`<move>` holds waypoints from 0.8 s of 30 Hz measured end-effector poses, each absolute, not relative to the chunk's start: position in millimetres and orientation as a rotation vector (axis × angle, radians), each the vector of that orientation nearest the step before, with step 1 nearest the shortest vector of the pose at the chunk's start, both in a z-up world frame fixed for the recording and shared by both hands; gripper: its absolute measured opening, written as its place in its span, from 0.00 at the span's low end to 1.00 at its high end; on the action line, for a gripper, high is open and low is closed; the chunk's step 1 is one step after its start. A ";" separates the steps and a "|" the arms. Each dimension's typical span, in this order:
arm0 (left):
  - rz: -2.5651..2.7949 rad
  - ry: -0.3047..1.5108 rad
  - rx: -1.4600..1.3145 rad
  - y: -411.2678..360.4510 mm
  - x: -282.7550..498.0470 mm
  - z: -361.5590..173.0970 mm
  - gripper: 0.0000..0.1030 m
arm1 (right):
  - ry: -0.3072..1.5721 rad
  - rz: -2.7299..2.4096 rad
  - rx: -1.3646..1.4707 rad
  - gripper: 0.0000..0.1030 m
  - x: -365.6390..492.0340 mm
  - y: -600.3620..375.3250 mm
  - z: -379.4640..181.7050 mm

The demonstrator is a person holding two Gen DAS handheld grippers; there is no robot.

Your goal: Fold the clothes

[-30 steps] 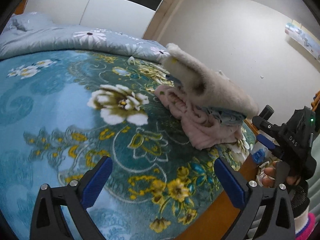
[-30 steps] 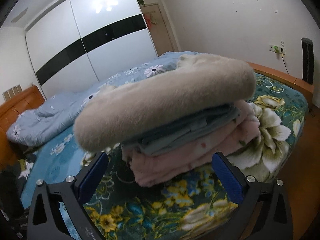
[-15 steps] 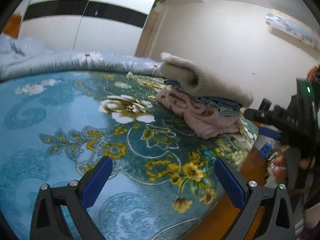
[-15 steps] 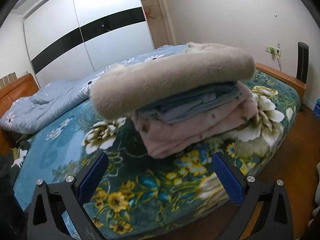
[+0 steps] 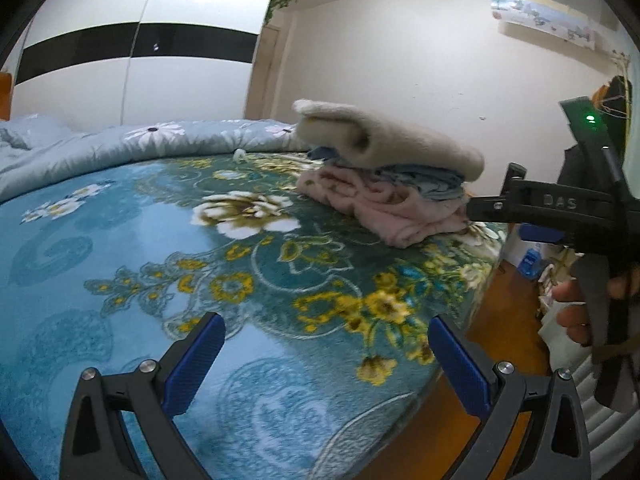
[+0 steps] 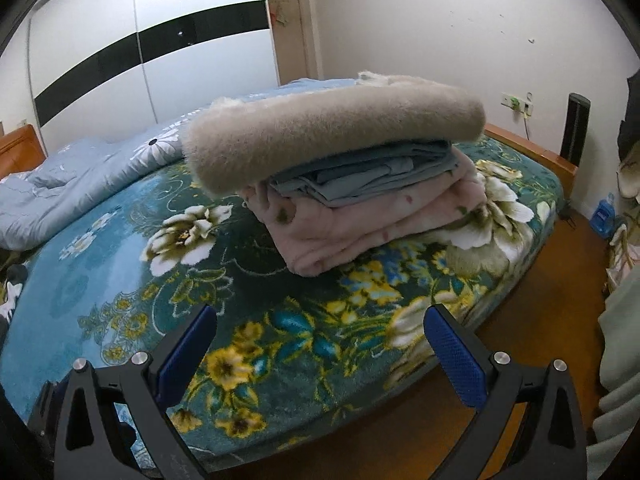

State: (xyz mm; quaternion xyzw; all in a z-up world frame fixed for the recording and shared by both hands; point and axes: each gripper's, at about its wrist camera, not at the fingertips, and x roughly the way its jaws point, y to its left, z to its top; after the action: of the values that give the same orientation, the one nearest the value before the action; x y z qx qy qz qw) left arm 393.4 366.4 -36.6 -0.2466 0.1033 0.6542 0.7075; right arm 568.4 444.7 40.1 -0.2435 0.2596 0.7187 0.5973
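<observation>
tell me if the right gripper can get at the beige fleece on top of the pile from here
Probably yes. The right gripper is open and empty, facing the beige fleece, which tops the pile with nothing over it and only bare blanket between.

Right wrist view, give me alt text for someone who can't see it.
A stack of three folded clothes sits on a floral blanket near the bed's corner: a fuzzy beige piece on top, a blue one in the middle, a pink one at the bottom. The right gripper is open and empty in front of it, touching nothing.
</observation>
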 end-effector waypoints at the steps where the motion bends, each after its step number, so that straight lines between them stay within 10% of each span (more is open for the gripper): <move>1: 1.454 0.225 -0.551 366.2 390.8 -37.2 1.00 | 0.603 1.653 -0.567 1.00 567.6 443.9 40.6; 24: 1.435 0.096 -0.564 358.6 377.4 -19.5 1.00 | 0.570 1.513 -0.650 1.00 535.5 433.6 44.2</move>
State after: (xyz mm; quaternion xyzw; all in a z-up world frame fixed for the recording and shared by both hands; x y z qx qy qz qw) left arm 377.4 358.6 -19.5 -0.2548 0.0436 0.6484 0.7161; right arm 535.5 433.6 44.2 -0.2855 0.2503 0.6642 0.6440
